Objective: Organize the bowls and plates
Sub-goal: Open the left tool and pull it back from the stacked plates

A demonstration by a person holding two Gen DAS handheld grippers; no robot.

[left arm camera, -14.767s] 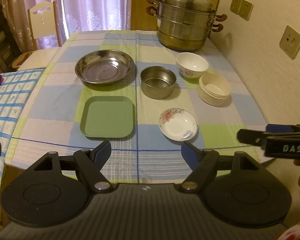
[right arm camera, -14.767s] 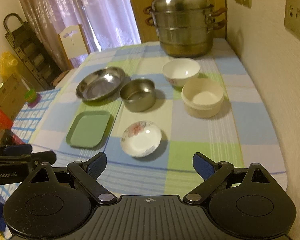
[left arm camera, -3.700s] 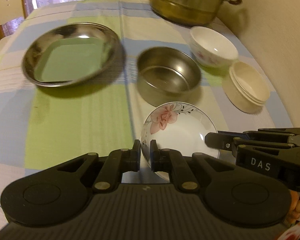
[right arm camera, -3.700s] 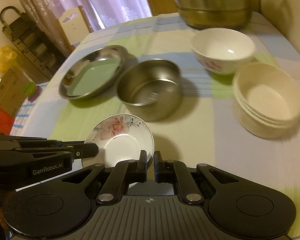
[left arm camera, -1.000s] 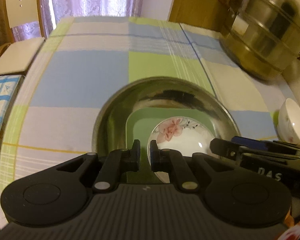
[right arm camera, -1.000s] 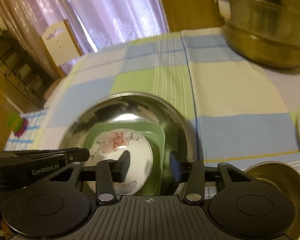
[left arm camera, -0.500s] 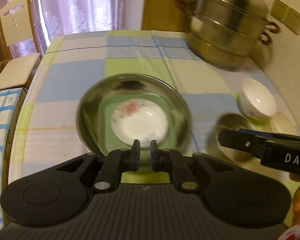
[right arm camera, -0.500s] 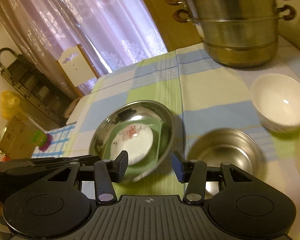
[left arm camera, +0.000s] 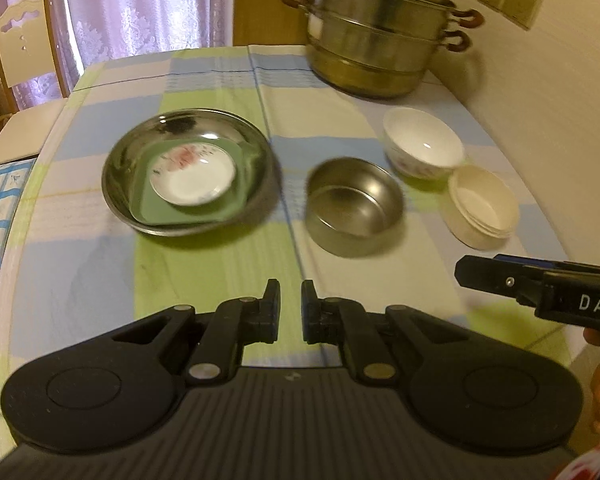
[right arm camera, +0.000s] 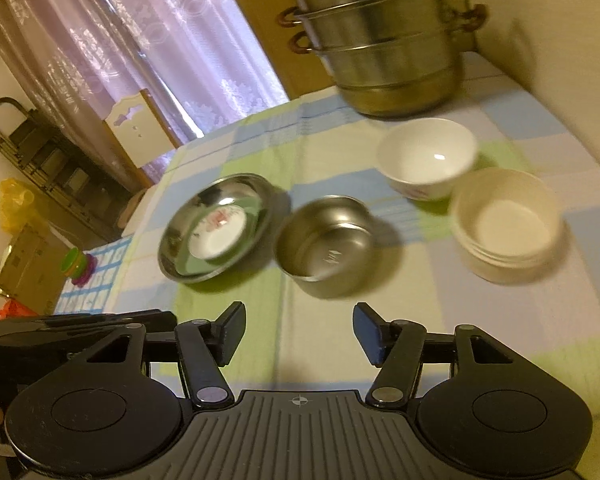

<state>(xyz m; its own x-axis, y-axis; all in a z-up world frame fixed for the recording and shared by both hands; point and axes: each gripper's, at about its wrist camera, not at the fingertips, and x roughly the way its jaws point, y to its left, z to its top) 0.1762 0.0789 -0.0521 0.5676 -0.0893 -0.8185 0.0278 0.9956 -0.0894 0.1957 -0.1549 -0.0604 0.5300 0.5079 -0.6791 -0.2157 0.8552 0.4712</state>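
While the plates sit nested, the bowls are the work left, as I judge it. The steel bowl (left arm camera: pixel 354 208) is my landmark: it stands alone on the tablecloth (left arm camera: pixel 204 272), upright and empty. To its left, just beside it, lies the steel dish (left arm camera: pixel 188 176), holding the green plate (left arm camera: pixel 188 216) with the floral saucer (left arm camera: pixel 192 174) on top. Behind it and to its right stands the white bowl (left arm camera: pixel 424 148); to its right, nearer than the white bowl, is the cream bowl stack (left arm camera: pixel 482 206), which nearly touches the white bowl.

The left gripper (left arm camera: pixel 291 314) hangs in front of the steel bowl and slightly to its left, jaws almost closed with only a thin gap and nothing between them. The right gripper (right arm camera: pixel 299 332) hangs in front of the steel bowl, almost square on, jaws spread wide and empty; in the left view it (left arm camera: pixel 540 286) shows to the bowl's right and nearer.

The steel bowl lies straight ahead of the right gripper, close beyond its fingertips, so that hand seems better placed for it. Being round, the bowl has no long axis; a grip would likely go over the near rim. The steamer pot (left arm camera: pixel 380 28) stands well behind the bowl, by the wall.
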